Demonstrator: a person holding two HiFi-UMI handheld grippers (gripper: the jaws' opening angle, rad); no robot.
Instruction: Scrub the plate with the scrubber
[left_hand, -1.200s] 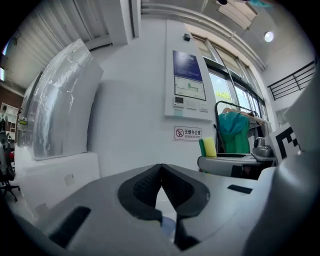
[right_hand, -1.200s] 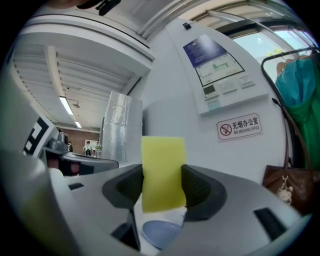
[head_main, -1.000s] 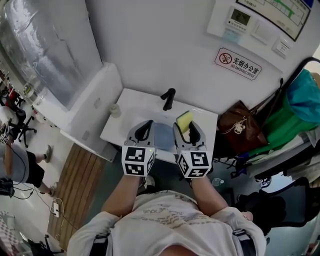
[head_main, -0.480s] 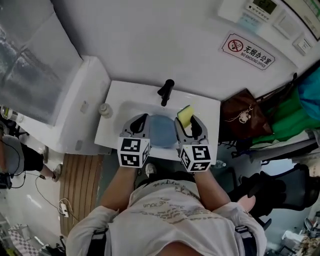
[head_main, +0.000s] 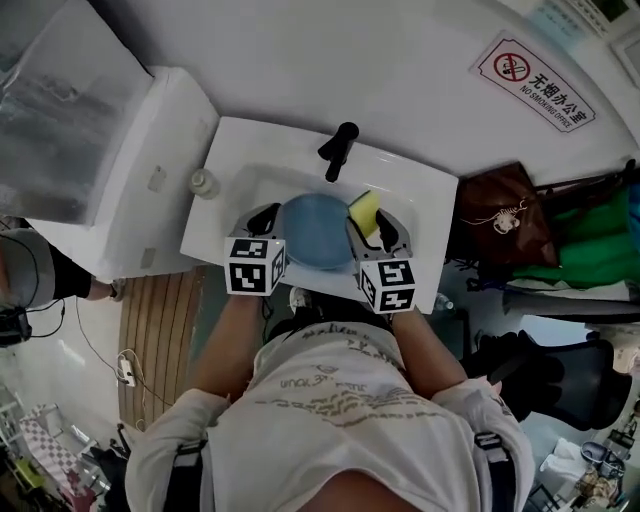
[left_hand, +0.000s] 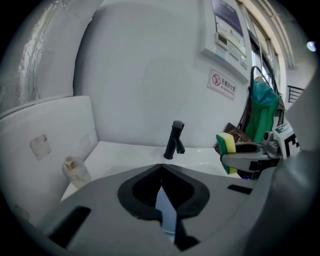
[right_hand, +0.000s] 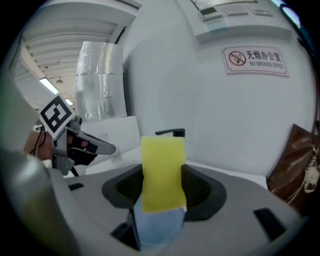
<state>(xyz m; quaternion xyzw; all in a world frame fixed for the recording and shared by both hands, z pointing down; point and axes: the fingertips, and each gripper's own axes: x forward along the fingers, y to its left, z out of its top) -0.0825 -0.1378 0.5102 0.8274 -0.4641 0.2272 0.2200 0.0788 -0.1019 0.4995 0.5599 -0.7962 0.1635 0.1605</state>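
We find the sink's basin mostly filled by the plate, which lies between our left gripper and right gripper. The black faucet stands just behind it, near the scrubber (little gap there). A small bottle blocks the back left corner. The rim right of the faucet lies bare.

The plate loses its left and right rims behind the left gripper and right gripper in the head view, and it covers most of the sink below. In the left gripper view only a thin blue sliver of it shows between the jaws. The scrubber hides nearly all the faucet (just its lever peeks out). The brown bag is cut by the lens edge.
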